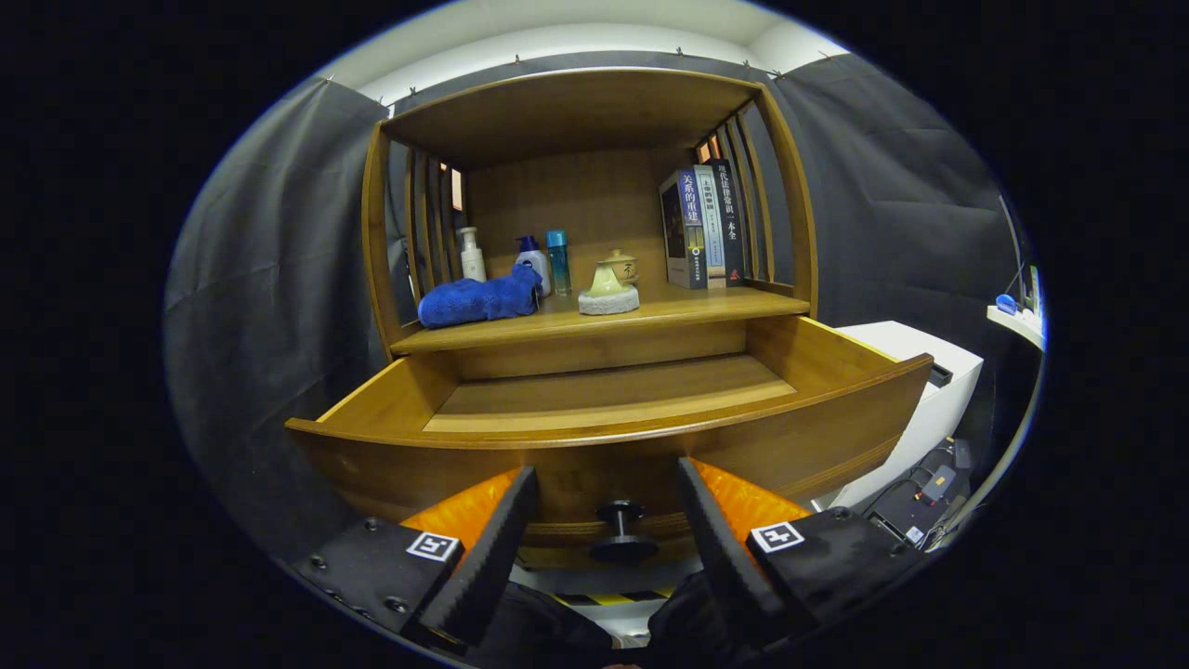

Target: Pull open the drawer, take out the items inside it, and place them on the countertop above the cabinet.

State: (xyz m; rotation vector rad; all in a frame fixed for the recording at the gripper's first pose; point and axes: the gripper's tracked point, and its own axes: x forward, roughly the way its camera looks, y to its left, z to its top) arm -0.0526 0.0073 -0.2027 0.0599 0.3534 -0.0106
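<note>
The tool [608, 506] is spread, its fingers either side of the round knob [620, 530], seemingly not touching. The curved wooden drawer [613, 437] stands pulled open.

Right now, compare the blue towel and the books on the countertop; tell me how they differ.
The blue towel lies crumpled in a low heap near the countertop's left end; the books stand upright in a row at its right end. The towel is soft and one colour; the books are stiff, with differently coloured spines. Both rest on the countertop, above the open drawer. The hand-held gripper is open, its fingers either side of the drawer knob.
</note>
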